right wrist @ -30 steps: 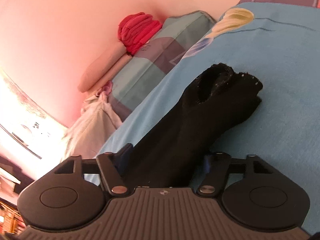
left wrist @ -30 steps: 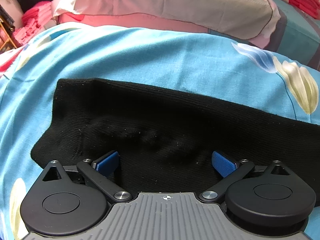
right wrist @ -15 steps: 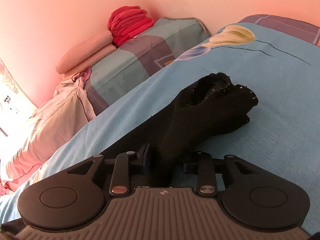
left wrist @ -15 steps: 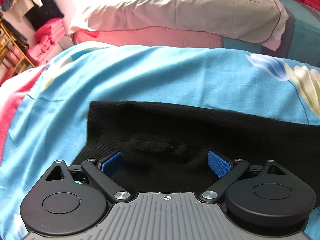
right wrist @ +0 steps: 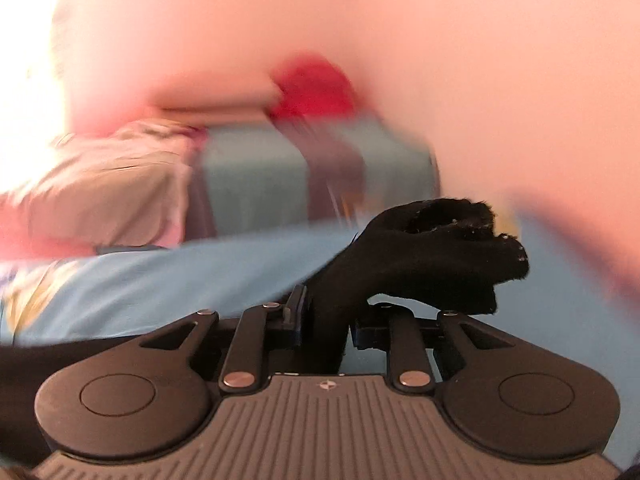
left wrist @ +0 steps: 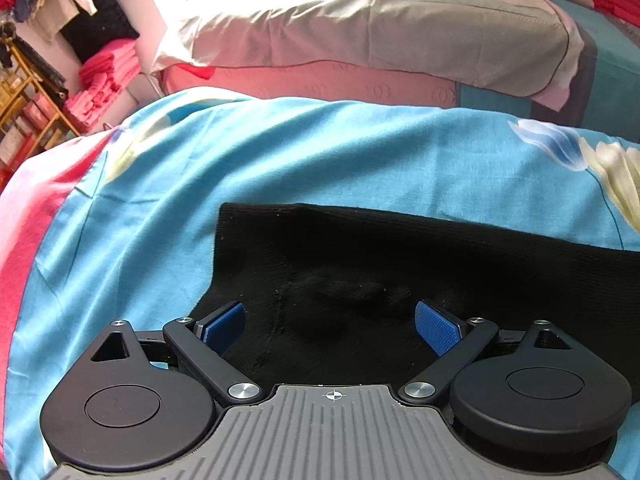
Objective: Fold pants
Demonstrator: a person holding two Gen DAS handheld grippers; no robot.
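Black ribbed pants [left wrist: 400,248] lie flat on the blue flowered bedsheet [left wrist: 320,152]. My left gripper [left wrist: 329,312] hovers just above their near left part, open, its blue pads [left wrist: 438,328] wide apart with only flat cloth below. In the blurred right wrist view my right gripper [right wrist: 326,314] has its jaws closing on a bunched end of the pants [right wrist: 432,248]. The cloth is pinched between the pads. Its open cuff stands up ahead of the fingers, off the sheet.
A beige pillow [left wrist: 380,32] and a blue patterned pillow [right wrist: 280,176] lie at the far edge of the bed. Red folded cloth [right wrist: 316,88] is stacked on top. A shelf with clothes [left wrist: 32,92] stands beyond the bed's left side.
My right gripper's jaws narrowed onto the pants' end, the wrist rolled and swept sideways, and the cloth came up with it. My left gripper rose a little, staying open.
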